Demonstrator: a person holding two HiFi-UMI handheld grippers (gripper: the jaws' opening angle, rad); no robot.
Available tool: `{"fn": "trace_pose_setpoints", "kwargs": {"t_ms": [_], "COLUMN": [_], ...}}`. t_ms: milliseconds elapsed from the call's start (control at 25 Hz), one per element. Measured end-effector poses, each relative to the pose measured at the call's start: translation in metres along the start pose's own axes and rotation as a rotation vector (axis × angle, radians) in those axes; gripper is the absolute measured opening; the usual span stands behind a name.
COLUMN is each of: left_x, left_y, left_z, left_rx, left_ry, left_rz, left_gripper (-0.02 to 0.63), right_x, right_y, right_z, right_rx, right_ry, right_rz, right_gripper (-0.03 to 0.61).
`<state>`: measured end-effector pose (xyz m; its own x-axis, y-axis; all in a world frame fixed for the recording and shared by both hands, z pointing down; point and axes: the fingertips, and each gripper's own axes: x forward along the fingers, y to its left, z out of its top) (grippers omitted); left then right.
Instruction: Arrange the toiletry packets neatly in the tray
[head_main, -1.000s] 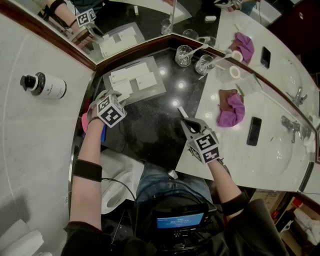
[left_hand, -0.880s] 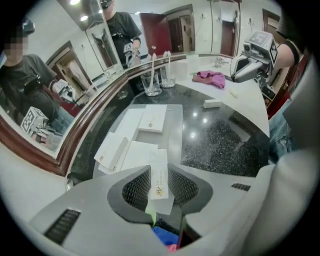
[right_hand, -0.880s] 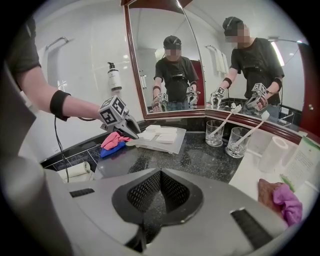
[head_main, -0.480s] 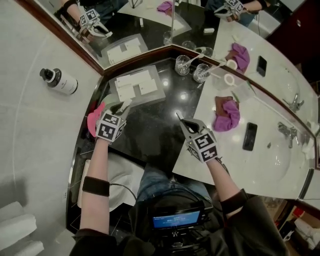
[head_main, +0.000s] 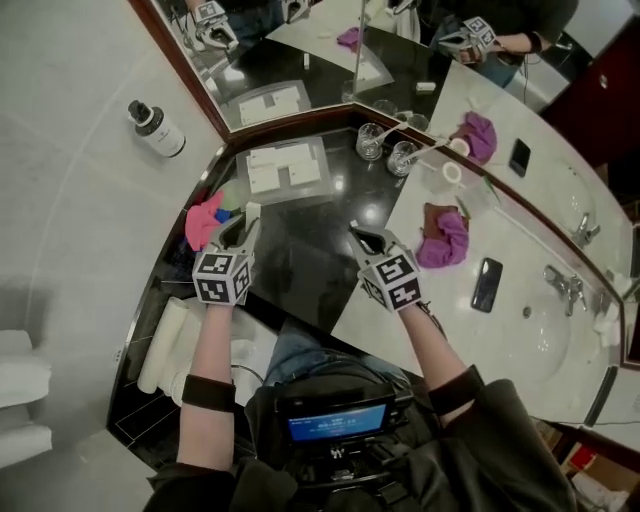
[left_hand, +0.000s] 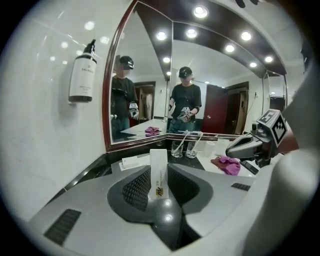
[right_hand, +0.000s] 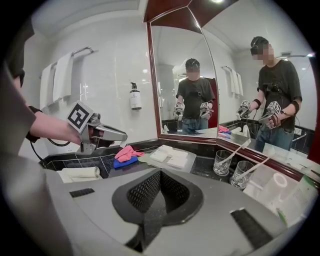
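While we face the glossy black stone counter (head_main: 300, 245) under corner mirrors (head_main: 280, 50), our left gripper (head_main: 246, 218) pinches a slim white toiletry packet (left_hand: 158, 170) near the grey rectangular tray (head_main: 316, 186); our right gripper (head_main: 357, 234) is closed, empty.

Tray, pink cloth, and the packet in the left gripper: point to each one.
tray (right_hand: 144, 159), right gripper view, bare left corner.
pink cloth (head_main: 203, 220), head view, its middle.
packet (left_hand: 158, 170), left gripper view, its printed face.
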<state>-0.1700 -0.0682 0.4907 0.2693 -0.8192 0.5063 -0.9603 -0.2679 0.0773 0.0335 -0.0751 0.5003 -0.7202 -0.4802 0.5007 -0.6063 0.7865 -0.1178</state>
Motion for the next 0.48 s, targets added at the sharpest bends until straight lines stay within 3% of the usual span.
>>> {"fn": "trace_pose_setpoints", "kwargs": {"t_ms": [240, 480], "left_x": [-0.017, -0.005], "left_y": [-0.019, -0.041], "left_z": [-0.009, -0.039], "left_rx": [-0.052, -0.110], "left_ry": [0.004, 0.081], "left_rz": [0.052, 0.062], "left_gripper": [0.104, 0.104], "right_x": [-0.011, -0.028], "right_y": [0.007, -0.004], "right_z": [0.009, 0.005], "right_rx": [-0.030, -0.029], "right_ry": [-0.026, -0.028], "right_rz": [0.013, -0.008], "right_gripper": [0.008, 0.008]}}
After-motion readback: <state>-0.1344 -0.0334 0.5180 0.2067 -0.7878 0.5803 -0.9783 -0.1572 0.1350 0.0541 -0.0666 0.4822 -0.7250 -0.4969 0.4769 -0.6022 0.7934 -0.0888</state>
